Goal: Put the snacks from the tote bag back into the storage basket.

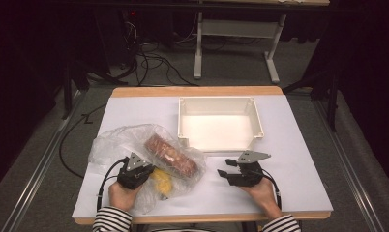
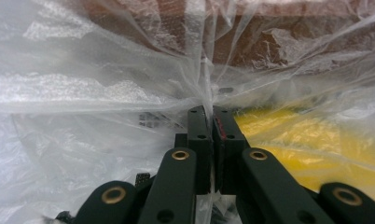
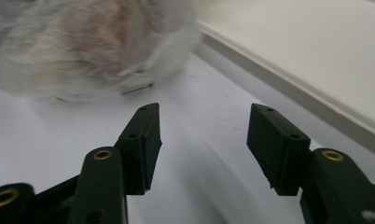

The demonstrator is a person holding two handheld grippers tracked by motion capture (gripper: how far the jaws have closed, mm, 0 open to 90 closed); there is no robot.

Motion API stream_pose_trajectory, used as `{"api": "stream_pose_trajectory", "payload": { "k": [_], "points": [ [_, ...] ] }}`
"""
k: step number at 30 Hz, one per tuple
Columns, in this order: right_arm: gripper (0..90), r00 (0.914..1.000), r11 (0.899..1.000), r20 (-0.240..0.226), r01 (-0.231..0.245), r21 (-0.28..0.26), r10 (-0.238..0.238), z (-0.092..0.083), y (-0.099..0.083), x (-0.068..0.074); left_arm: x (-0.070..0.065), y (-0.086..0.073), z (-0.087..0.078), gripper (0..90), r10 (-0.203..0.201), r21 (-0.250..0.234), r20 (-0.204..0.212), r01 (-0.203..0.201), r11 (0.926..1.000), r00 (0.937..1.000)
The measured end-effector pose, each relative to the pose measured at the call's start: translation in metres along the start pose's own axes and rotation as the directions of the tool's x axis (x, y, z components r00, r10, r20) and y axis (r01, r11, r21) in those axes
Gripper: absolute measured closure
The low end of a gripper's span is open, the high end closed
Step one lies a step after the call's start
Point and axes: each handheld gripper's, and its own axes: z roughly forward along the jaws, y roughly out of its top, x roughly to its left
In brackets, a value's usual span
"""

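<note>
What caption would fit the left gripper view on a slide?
Left gripper shut on a pinched fold of the clear plastic bag, with a brown item and a yellow item inside.

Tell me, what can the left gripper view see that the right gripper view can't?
The left gripper view alone shows the left gripper shut on a fold of the clear plastic bag, with something yellow inside. The right gripper view alone shows the right gripper with open, empty jaws, bare white table and the white bin's wall. Both share the bag with its brown contents, blurred in the right gripper view.
</note>
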Motion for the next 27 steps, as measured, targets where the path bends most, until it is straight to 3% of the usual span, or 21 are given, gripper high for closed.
{"api": "stream_pose_trajectory", "payload": {
  "k": [2, 9, 13, 16, 17, 20, 27],
  "points": [
    [41.8, 0.9977, 0.999, -0.042, 0.054, 0.005, -0.053, 0.007, 0.006, 0.015, -0.003, 0.001, 0.001, 88.0, 0.001, -0.004, 0.014, -0.001, 1.0, 0.9999],
    [35.3, 0.9944, 0.999, -0.099, 0.038, 0.017, -0.036, 0.024, 0.018, 0.023, -0.006, 0.002, 0.003, 88.3, 0.007, -0.002, 0.027, -0.007, 1.0, 0.9996],
    [36.4, 0.9938, 0.999, -0.103, 0.047, 0.027, -0.044, 0.032, 0.024, 0.025, -0.008, 0.003, 0.004, 88.2, 0.015, -0.003, 0.036, -0.015, 0.9999, 0.9992],
    [41.4, 0.9922, 0.999, -0.118, 0.043, 0.029, -0.04, 0.036, 0.024, 0.026, -0.009, 0.003, 0.004, 88.3, 0.02, -0.004, 0.042, -0.02, 0.9998, 0.9989],
    [49.3, 0.9908, 0.998, -0.125, 0.055, 0.027, -0.051, 0.038, 0.025, 0.028, -0.01, 0.003, 0.004, 88.3, 0.025, -0.003, 0.045, -0.025, 0.9997, 0.9987],
    [61.7, 0.9873, 0.998, -0.15, 0.056, 0.033, -0.051, 0.042, 0.026, 0.028, -0.011, 0.004, 0.004, 88.3, 0.029, -0.003, 0.046, -0.029, 0.9996, 0.9985],
    [87.4, 0.9894, 0.998, -0.14, 0.047, 0.047, -0.04, 0.042, 0.026, 0.026, -0.013, 0.004, 0.005, 88.2, 0.024, -0.004, 0.069, -0.024, 0.9997, 0.9973]
  ]
}}
